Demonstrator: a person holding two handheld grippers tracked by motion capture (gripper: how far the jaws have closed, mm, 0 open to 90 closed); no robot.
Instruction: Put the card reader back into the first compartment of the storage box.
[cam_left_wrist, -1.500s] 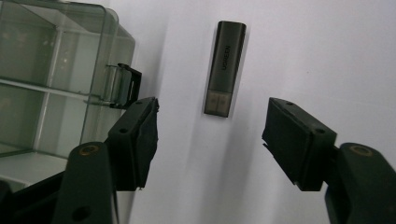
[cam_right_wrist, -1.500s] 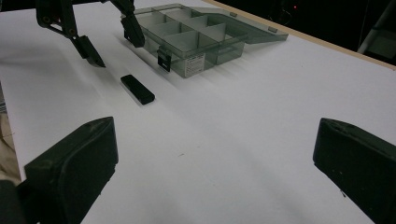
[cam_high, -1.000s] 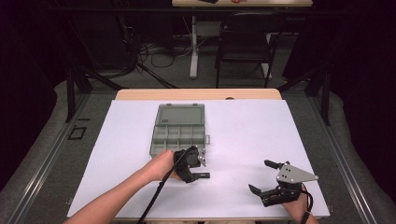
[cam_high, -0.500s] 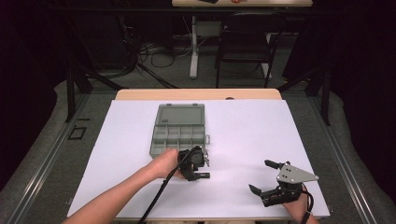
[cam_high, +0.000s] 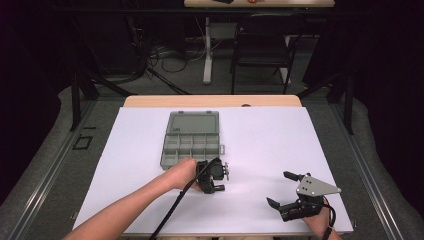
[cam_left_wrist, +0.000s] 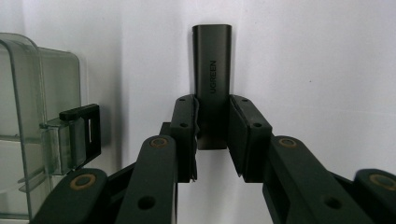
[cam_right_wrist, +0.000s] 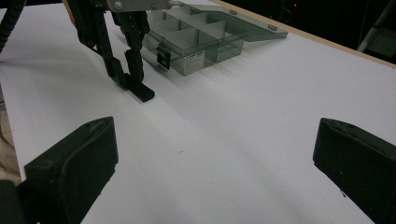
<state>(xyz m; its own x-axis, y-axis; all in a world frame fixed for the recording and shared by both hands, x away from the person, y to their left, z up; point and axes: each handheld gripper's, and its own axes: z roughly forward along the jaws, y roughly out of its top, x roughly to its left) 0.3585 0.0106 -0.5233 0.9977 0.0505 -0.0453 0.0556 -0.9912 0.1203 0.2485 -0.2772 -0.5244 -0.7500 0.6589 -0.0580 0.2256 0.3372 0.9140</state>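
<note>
The compartment box (cam_high: 192, 141) lay open on the desk (cam_high: 280, 135), left of centre, its lid behind its tray. Just before its near right corner the left hand-held gripper (cam_high: 216, 182) stood over an adapter (cam_left_wrist: 212, 79) lying on the desk. The right hand-held gripper (cam_high: 286, 189) sat well apart, near the desk's near right corner.

"UGREEN" printed along the dark adapter (cam_left_wrist: 212, 79), white label on organizer box (cam_right_wrist: 194, 62) probably printed, unreadable

Dark UGREEN adapter (cam_left_wrist: 212, 70) flat on table, possibly metal.
</note>
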